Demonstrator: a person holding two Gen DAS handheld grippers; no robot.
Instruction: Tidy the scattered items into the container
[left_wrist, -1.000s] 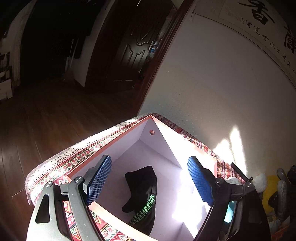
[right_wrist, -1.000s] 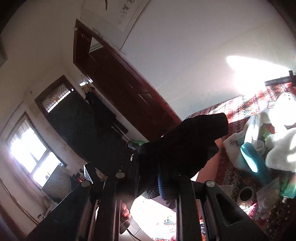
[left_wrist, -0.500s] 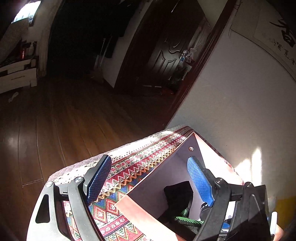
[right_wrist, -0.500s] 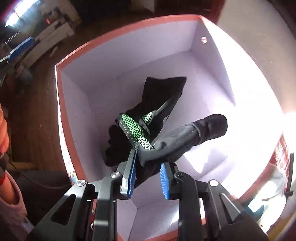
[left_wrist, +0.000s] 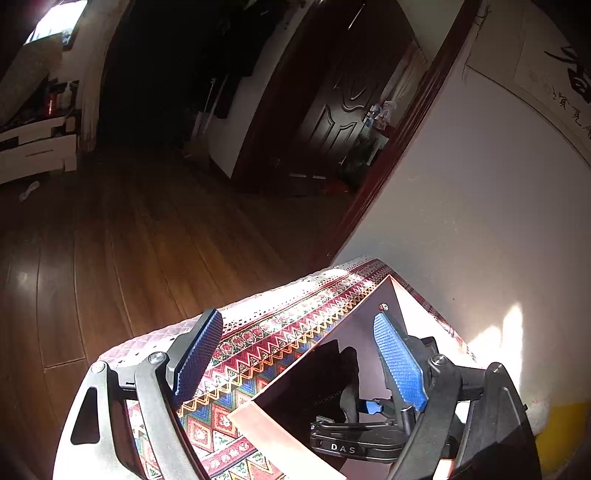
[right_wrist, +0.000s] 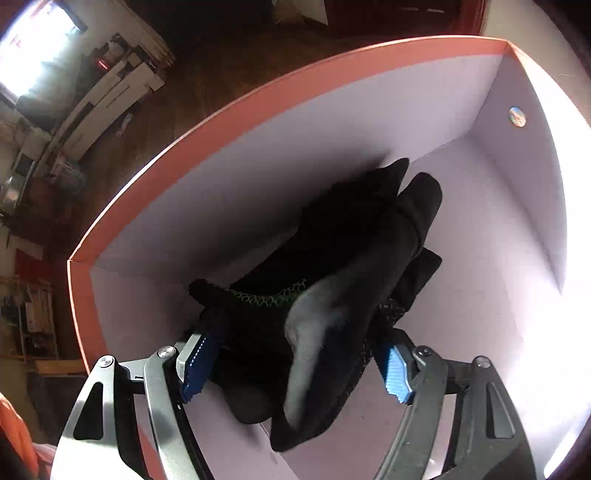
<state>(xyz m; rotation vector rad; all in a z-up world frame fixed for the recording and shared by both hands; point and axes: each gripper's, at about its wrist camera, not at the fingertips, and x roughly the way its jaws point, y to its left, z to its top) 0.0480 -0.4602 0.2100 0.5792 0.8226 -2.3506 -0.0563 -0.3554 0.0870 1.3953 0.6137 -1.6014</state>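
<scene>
We find the right gripper (right_wrist: 295, 363) down inside the pink-rimmed box (right_wrist: 258, 110), its jaws just opened wide around the black gloves (right_wrist: 354, 266); the left gripper (left_wrist: 299, 358) gapes wide, empty.

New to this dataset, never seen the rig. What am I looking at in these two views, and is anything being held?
There is no robot arm: a person carries a two-finger gripper in each hand, and each gripper has a fisheye camera looking forward along its blue-padded fingers.

The left wrist view shows the left gripper open and empty above a table covered by a red patterned woven cloth. A pink-rimmed cardboard box with a pale lilac inside stands on the cloth, beside a white wall.

The right wrist view looks steeply down into that same box. The right gripper is inside it, and its jaws have just been opening. Black fabric gloves with green mesh trim lie between the spread pads, which no longer squeeze them, so they look released rather than held. The left wrist view also catches this gripper inside the box.
</scene>
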